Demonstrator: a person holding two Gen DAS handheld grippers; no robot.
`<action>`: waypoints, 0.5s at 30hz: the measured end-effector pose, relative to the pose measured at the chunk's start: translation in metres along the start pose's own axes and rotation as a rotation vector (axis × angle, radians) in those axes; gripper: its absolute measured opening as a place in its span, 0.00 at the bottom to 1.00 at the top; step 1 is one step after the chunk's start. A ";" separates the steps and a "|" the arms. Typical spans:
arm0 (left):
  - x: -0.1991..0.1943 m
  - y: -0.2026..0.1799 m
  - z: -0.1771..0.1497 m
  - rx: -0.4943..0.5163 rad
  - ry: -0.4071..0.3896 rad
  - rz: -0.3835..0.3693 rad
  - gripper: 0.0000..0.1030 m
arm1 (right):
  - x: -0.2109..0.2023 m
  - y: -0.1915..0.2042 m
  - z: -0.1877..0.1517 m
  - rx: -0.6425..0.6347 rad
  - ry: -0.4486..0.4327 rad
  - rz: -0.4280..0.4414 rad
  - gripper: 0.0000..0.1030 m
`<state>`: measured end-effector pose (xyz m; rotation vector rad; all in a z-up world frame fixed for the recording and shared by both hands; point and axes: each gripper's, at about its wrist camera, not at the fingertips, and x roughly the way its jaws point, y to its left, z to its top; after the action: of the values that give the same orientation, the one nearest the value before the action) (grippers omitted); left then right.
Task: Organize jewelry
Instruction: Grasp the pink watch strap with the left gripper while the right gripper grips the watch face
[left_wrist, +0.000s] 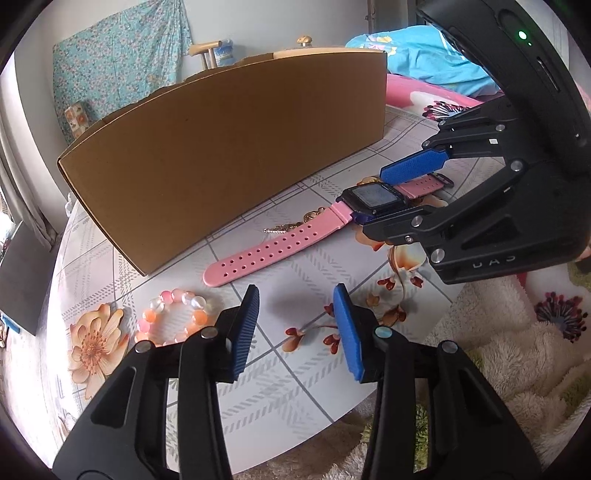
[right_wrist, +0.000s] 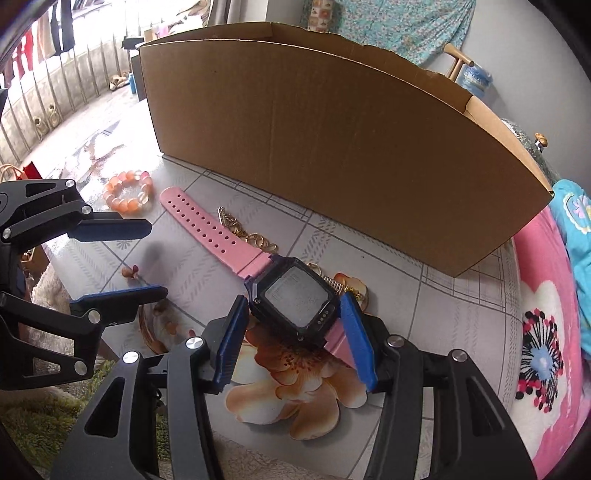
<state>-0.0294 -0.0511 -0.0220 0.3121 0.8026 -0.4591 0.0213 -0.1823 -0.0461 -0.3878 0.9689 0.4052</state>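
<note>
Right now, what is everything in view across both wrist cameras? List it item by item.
Watch: one, black case with pink strap, flat on the table in front of the box, its case between the right gripper's pads.
Bead bracelet: one, orange, pink and clear beads, near the strap's free end.
Gold chain: one, gold, between strap and box, partly under the watch.
Cardboard box: one, brown, open top, standing behind the jewelry.
Table: one, grey-white check cloth with orange flowers.
Blanket: pink with flower print, beside the table.
Left gripper: black with blue pads, open over bare cloth.
Right gripper: black with blue pads, straddling the watch case; contact unclear.
</note>
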 end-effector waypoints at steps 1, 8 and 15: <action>-0.001 -0.001 -0.001 0.005 -0.002 0.006 0.38 | -0.001 -0.002 0.001 0.004 0.005 0.013 0.48; -0.005 -0.004 -0.002 0.034 -0.029 0.048 0.39 | -0.004 -0.033 0.002 0.058 0.029 0.164 0.48; -0.009 -0.014 0.000 0.110 -0.070 0.100 0.39 | -0.007 -0.060 -0.010 0.126 0.053 0.295 0.48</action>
<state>-0.0422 -0.0609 -0.0166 0.4341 0.6914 -0.4186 0.0408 -0.2397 -0.0371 -0.1417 1.1018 0.5996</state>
